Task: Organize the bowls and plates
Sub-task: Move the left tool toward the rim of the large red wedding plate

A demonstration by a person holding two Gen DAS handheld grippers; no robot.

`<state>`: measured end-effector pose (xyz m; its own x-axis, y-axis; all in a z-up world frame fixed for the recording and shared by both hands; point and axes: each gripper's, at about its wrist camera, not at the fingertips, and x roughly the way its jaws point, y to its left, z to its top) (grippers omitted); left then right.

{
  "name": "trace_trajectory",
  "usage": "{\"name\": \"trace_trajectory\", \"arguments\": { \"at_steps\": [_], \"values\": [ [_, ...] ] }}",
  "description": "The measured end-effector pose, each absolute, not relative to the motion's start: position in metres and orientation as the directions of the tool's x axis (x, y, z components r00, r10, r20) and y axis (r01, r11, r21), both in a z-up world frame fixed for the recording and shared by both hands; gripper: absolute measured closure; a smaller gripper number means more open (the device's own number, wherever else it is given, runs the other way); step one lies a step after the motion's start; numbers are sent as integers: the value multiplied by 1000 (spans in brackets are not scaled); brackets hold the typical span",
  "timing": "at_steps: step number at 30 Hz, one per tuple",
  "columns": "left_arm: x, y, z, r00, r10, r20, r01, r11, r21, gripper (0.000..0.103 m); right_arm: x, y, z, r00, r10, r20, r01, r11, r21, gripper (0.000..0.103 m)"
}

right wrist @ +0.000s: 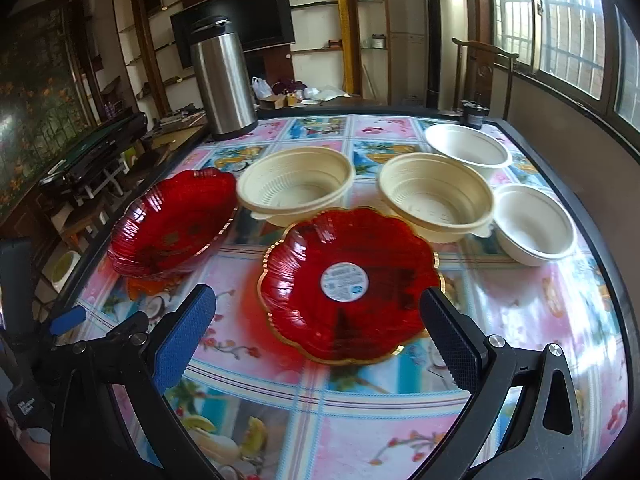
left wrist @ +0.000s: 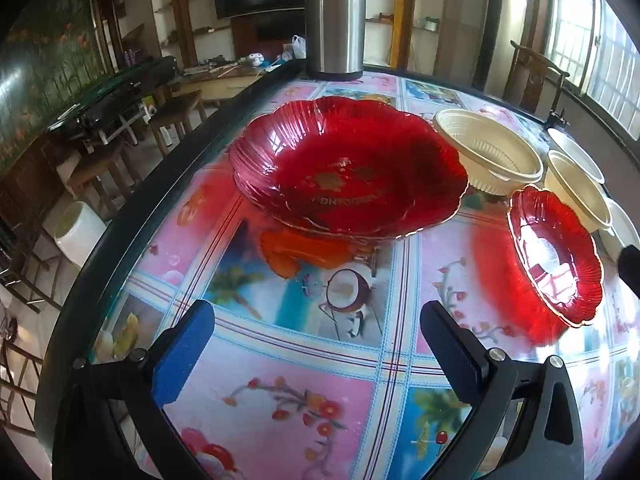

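Nothing looked sorted yet. 2 red plates (right wrist: pixel 352 284) (right wrist: pixel 176 224) lay apart on the table (right wrist: pixel 400 400), and 4 cream bowls (right wrist: pixel 296 186) (right wrist: pixel 436 196) (right wrist: pixel 468 150) (right wrist: pixel 534 224) stood singly behind them, none stacked. The left gripper (left wrist: pixel 316 354) and right gripper (right wrist: pixel 316 340) hovered with jaws wide open, holding nothing. All stacking seemed left to do.

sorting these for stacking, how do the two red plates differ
The left red plate has gold lettering and a gold motif in its middle; the right red plate has a round white sticker there instead. The left one sits beside the steel thermos side of the table; the right one lies just ahead of the open right gripper. Both are translucent red, scalloped, ribbed and gold-rimmed.
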<state>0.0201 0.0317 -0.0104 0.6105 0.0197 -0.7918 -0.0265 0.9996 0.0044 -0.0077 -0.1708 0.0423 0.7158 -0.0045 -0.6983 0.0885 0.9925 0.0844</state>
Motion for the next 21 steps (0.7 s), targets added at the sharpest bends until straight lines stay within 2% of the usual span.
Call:
{"name": "trace_trajectory", "arguments": {
  "at_steps": [21],
  "values": [
    [53,61,-10,599,31,-800,-30,999,16,0,36,-134,40,687,63,-724,25,994,110,0]
  ]
}}
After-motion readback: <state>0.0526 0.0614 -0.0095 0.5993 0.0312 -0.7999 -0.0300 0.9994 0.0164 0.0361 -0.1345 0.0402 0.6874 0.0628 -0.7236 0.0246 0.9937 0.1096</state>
